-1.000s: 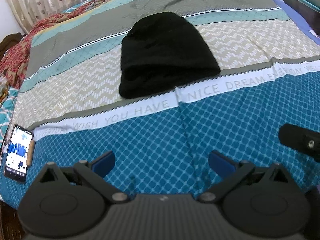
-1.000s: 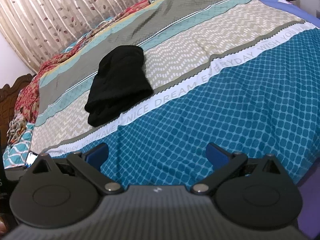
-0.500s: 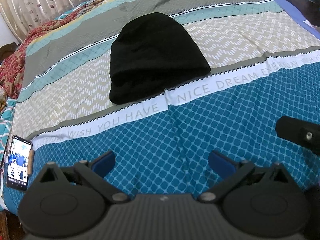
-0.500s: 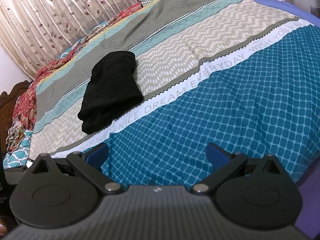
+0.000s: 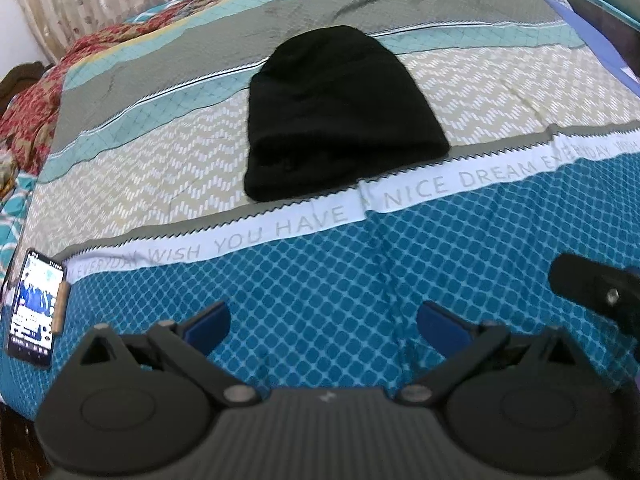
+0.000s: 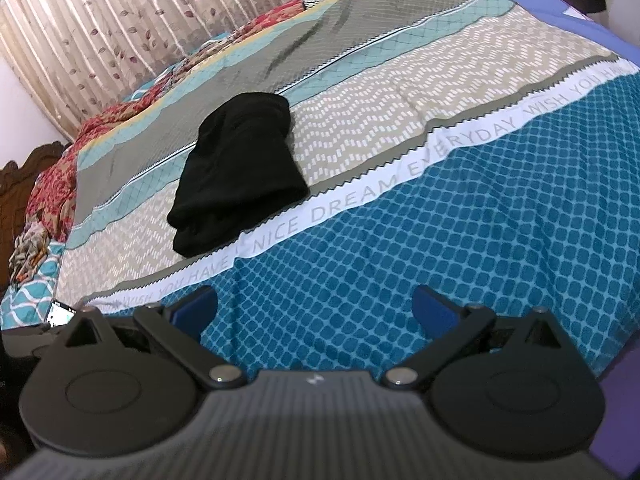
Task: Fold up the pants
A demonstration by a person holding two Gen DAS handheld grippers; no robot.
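The black pants (image 5: pixel 336 116) lie folded into a compact bundle on the bed, across the beige zigzag band just beyond the white text stripe. They also show in the right wrist view (image 6: pixel 236 176), left of centre. My left gripper (image 5: pixel 322 322) is open and empty, held over the blue patterned part of the cover, well short of the pants. My right gripper (image 6: pixel 316 306) is open and empty, over the same blue area, to the right of the left one. Part of the right gripper shows at the right edge of the left wrist view (image 5: pixel 596 286).
A phone (image 5: pixel 34 306) with a lit screen lies at the bed's near left edge. Red patterned bedding (image 6: pixel 56 184) is bunched at the far left by a wooden headboard (image 6: pixel 16 184). A curtain (image 6: pixel 140 20) hangs behind the bed.
Both grippers stayed open and drifted slightly. The pants shifted a little in both views with camera motion; they lie as before.
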